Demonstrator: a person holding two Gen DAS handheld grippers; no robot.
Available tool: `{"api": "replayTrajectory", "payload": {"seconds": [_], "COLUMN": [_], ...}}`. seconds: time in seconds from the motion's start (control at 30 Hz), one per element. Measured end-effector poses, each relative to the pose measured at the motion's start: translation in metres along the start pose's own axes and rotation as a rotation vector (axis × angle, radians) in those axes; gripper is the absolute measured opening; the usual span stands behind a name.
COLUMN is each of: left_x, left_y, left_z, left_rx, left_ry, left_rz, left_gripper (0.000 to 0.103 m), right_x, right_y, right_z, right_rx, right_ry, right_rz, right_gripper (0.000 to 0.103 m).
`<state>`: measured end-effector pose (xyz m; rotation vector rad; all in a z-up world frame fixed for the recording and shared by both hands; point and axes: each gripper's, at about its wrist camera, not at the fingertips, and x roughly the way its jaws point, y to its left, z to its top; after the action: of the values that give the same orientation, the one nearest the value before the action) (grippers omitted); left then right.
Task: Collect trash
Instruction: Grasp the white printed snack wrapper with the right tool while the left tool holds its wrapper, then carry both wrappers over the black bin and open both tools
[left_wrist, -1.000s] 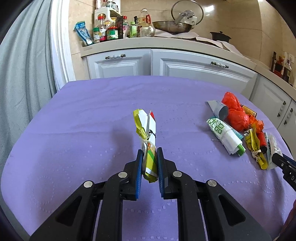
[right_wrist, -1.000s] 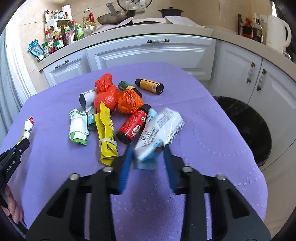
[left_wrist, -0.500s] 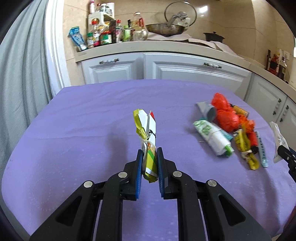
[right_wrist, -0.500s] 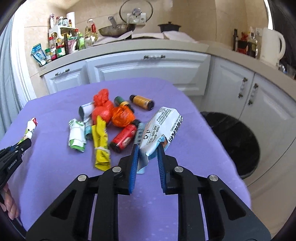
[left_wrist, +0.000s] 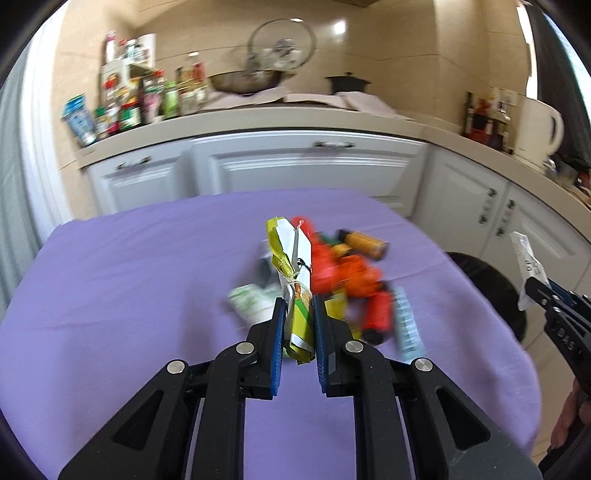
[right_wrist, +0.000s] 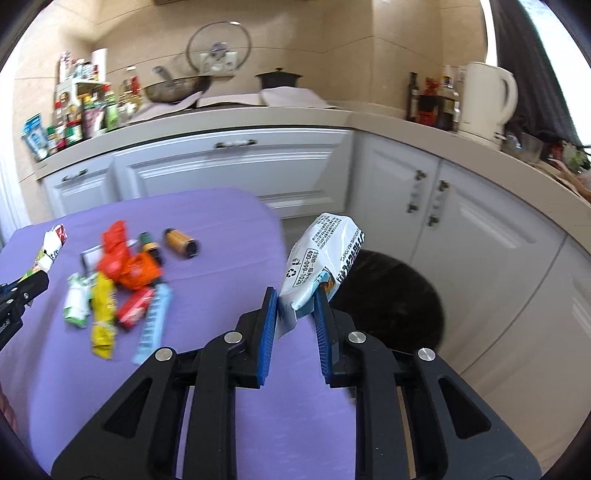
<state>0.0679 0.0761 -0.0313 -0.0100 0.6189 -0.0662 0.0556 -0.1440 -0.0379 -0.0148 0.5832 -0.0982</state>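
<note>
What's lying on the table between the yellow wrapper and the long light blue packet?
In the right wrist view, a red can lies on its side between the yellow wrapper and the light blue packet.

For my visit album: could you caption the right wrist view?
Right gripper carries a white snack wrapper toward the black bin beside the purple table.

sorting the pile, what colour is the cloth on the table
Purple tablecloth, plain as far as the blur allows; clearest in the right wrist view.
</note>
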Motion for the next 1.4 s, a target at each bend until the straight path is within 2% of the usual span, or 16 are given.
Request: {"api": "replayTrajectory", "payload": {"seconds": [0.2, 0.53, 0.87, 1.13, 1.17, 1.27, 1.3, 1.33, 1.4], "left_x": [0.017, 0.053, 0.095, 0.119, 0.122, 0.129, 0.13, 0.131, 0.132], "left_y": [-0.052, -0.136, -0.199, -0.223, -0.225, -0.227, -0.227, -0.226, -0.224], "left_z": [0.016, 0.028, 0.03, 0.034, 0.034, 0.034, 0.034, 0.035, 0.035], "left_rx": [0.049, 0.167, 0.26, 0.296, 0.301, 0.296, 0.292, 0.288, 0.279], "left_ry": [0.01, 0.035, 0.099, 0.137, 0.148, 0.166, 0.169, 0.169, 0.172], "left_rz": [-0.08, -0.153, -0.175, -0.178, -0.178, -0.175, -0.172, -0.169, -0.169], "left_gripper": [0.016, 0.016, 0.016, 0.017, 0.017, 0.021, 0.024, 0.029, 0.032], "right_x": [0.013, 0.043, 0.078, 0.103, 0.107, 0.114, 0.115, 0.115, 0.116], "right_y": [-0.037, -0.087, -0.12, -0.137, -0.138, -0.141, -0.141, -0.141, -0.141], "right_z": [0.004, 0.003, 0.002, 0.003, 0.003, 0.001, 0.0, 0.0, -0.001], "right_rx": [0.03, 0.085, 0.116, 0.133, 0.133, 0.136, 0.14, 0.143, 0.145], "right_ry": [0.005, 0.03, 0.057, 0.08, 0.086, 0.094, 0.092, 0.09, 0.094], "right_rz": [-0.058, -0.098, -0.092, -0.071, -0.063, -0.074, -0.076, -0.077, -0.081], "right_gripper": [0.02, 0.02, 0.02, 0.021, 0.022, 0.04, 0.043, 0.043, 0.044]}}
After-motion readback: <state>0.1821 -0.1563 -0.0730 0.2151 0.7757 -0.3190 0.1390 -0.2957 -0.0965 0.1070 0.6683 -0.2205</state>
